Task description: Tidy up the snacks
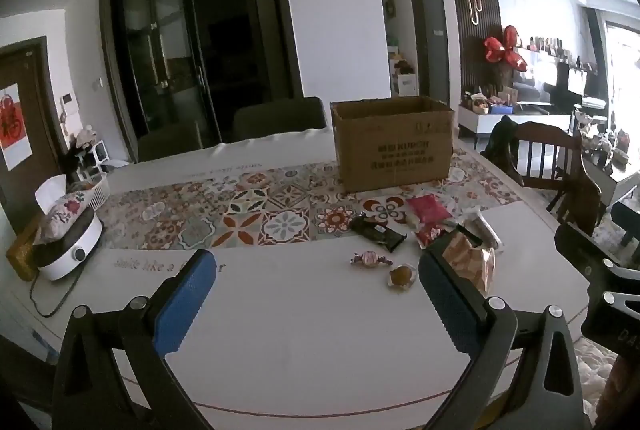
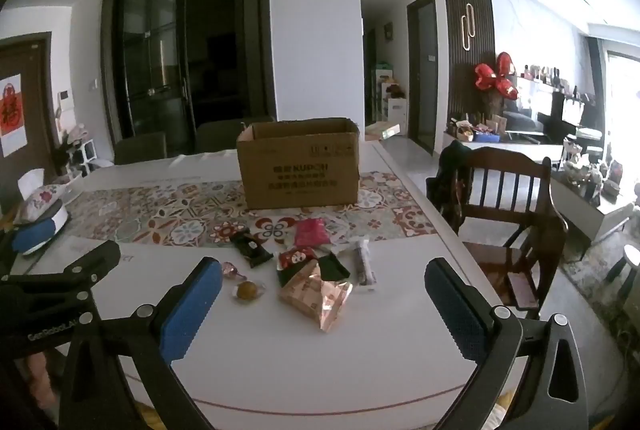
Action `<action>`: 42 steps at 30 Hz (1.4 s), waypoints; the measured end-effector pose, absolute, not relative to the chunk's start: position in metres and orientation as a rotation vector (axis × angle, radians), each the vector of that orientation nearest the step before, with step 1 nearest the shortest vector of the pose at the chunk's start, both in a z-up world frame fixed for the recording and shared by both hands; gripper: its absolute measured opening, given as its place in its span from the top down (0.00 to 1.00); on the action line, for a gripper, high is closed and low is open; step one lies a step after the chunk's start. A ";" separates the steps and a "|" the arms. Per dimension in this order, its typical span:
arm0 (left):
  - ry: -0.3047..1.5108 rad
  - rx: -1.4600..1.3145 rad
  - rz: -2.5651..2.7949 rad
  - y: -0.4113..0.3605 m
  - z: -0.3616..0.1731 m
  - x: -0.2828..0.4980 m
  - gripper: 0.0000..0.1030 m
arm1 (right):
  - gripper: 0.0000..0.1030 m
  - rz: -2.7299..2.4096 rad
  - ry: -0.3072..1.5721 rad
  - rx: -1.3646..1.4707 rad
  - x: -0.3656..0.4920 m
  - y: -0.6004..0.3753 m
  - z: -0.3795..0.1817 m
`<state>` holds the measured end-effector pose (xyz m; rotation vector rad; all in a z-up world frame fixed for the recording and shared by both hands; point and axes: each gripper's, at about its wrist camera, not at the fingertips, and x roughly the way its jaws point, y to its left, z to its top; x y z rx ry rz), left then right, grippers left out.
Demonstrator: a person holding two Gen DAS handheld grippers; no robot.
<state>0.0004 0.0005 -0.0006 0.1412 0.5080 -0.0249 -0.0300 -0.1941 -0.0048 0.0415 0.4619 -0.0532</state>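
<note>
Cardboard, brown and printed, forms the open box (image 2: 298, 165) that stands on the patterned tile-print runner (image 2: 168, 213) across the white bench (image 2: 304, 358), its flaps up and its inside hidden from both cameras. Nearer than the box, a loose cluster of snacks lies on the bench: a pink-red packet (image 2: 311, 232), a black wrapped bar (image 2: 251, 249), a red printed pouch (image 2: 295, 257) touching a dark green packet (image 2: 334, 267), a long clear-wrapped roll (image 2: 365, 264), a crinkled copper-foil bag (image 2: 318, 296), a twist-wrapped pink candy (image 2: 231, 270) and a small round pastry in clear wrap (image 2: 247, 290). None of them is held.

The left gripper (image 1: 316, 294) hovers above the bare white bench with its blue-padded jaws spread wide and nothing between them; its right finger (image 1: 452, 306) partly covers the foil bag in the left wrist view. The right gripper (image 2: 322, 304) hangs likewise above the bench, jaws spread wide and empty, the foil bag lying in the gap below them.

At the left end of the bench sits a white round appliance (image 1: 68, 250) with a floral cloth (image 1: 64, 209) draped on it, its cord trailing over the edge. A dark wooden chair (image 2: 508, 213) stands just beside the right edge of the bench. Behind, dark glass sliding doors (image 2: 180, 61) flank a white pillar (image 2: 316, 29), and red balloons (image 2: 496, 77) hang by a slatted wall.
</note>
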 end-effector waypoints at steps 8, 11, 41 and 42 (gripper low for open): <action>0.506 0.143 -0.025 -0.001 -0.002 0.002 0.00 | 0.01 -0.053 0.462 0.044 -0.030 -0.194 -0.005; 0.504 0.142 -0.025 -0.001 0.001 0.001 0.00 | 0.01 -0.053 0.462 0.045 -0.029 -0.194 -0.005; 0.496 0.145 -0.021 0.001 0.007 0.001 0.00 | 0.01 -0.054 0.459 0.049 -0.029 -0.196 -0.003; 0.496 0.145 -0.021 0.001 0.006 0.000 0.00 | 0.01 -0.054 0.459 0.049 -0.029 -0.197 -0.003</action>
